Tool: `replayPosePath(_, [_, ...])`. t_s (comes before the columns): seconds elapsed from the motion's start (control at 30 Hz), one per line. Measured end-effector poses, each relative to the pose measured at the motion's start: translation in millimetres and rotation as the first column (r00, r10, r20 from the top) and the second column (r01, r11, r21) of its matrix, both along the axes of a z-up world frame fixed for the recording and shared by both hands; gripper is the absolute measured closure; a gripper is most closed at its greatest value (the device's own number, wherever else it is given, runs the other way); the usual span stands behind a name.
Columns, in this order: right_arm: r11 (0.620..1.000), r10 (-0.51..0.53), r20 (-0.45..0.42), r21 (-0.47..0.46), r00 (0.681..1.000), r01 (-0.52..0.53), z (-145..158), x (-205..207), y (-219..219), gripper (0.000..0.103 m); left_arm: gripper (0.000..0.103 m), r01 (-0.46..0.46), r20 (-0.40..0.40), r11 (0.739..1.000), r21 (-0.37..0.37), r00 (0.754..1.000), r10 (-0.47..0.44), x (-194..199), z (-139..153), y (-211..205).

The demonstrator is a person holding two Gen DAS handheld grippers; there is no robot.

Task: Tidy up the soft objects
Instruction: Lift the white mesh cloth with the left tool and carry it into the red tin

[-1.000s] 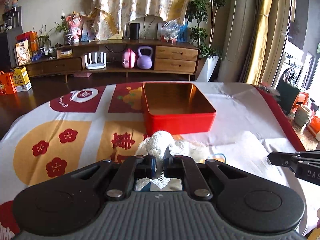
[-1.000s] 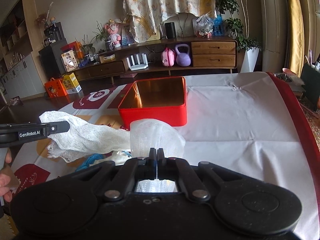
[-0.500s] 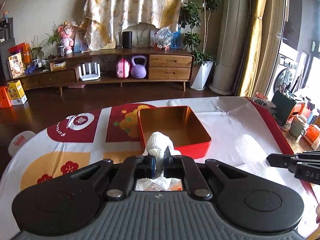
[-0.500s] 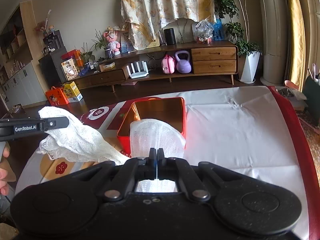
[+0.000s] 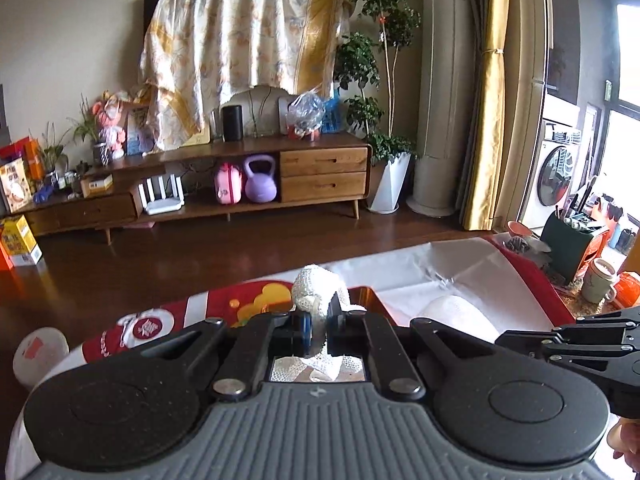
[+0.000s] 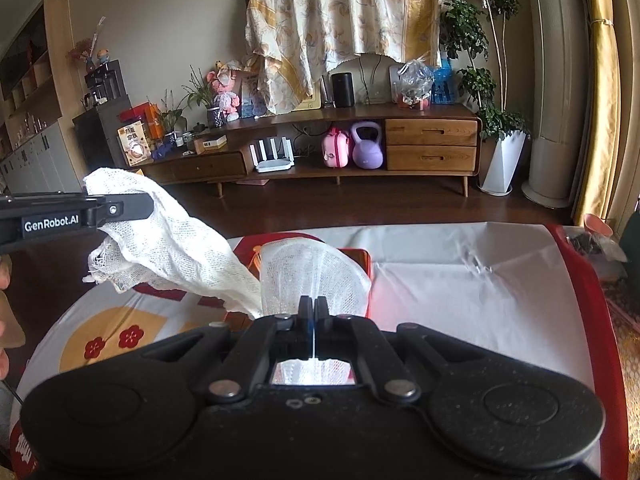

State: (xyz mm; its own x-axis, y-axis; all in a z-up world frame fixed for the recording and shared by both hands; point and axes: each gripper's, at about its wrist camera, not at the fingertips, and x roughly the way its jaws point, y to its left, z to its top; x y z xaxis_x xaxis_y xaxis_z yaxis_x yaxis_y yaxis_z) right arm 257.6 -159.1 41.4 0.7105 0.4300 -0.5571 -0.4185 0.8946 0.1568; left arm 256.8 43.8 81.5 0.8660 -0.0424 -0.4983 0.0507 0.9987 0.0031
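Observation:
A white mesh cloth (image 6: 180,256) hangs in the air above the table, stretched between both grippers. My left gripper (image 5: 318,316) is shut on one bunched end of the cloth (image 5: 316,294); in the right wrist view the left gripper (image 6: 120,210) comes in from the left edge. My right gripper (image 6: 314,308) is shut on the other end, which fans out above its fingers. The red tin box (image 6: 358,258) lies on the table behind the cloth, mostly hidden. In the left wrist view the right gripper (image 5: 520,338) shows at the right.
The table (image 6: 460,280) wears a white cover with red and yellow patterns. A knife block (image 5: 572,246) and a mug (image 5: 598,286) stand past its right edge. Beyond lie dark floor and a wooden sideboard (image 5: 240,184). A hand (image 6: 6,320) shows at the left edge.
Both grippers have risen with the cloth, lifting it off the table. The red box and table have sunk lower in both views, and the cloth now hangs stretched between the grippers.

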Motion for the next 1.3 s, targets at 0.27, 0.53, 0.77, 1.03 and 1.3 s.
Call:
replayPosePath(0.27, [0.998, -0.03, -0.04, 0.054, 0.999, 0.032, -8, 55, 16, 0.103, 0.096, 0.02, 0.008, 1.0, -0.001, 1.0, -0.02, 48, 0, -17])
replayPosePath(0.53, [0.997, -0.056, -0.076, 0.057, 0.996, 0.06, -47, 98, 29, 0.103, 0.096, -0.006, -0.031, 1.0, 0.028, 0.999, 0.006, 96, -29, -22])
replayPosePath(0.77, [0.992, -0.063, -0.153, 0.096, 0.986, 0.078, -80, 126, 32, 0.103, 0.096, -0.022, -0.108, 1.0, -0.004, 0.994, 0.021, 124, -65, -19])
replayPosePath(1.03, [0.997, -0.047, -0.22, 0.046, 0.974, 0.058, -113, 137, 42, 0.103, 0.096, -0.025, -0.226, 0.999, -0.032, 0.974, 0.018, 146, -110, -14])
replayPosePath(1.3, [1.0, -0.025, -0.251, -0.022, 0.968, 0.02, -129, 137, 47, 0.101, 0.096, -0.007, -0.337, 0.999, -0.031, 0.942, -0.003, 160, -149, -15])
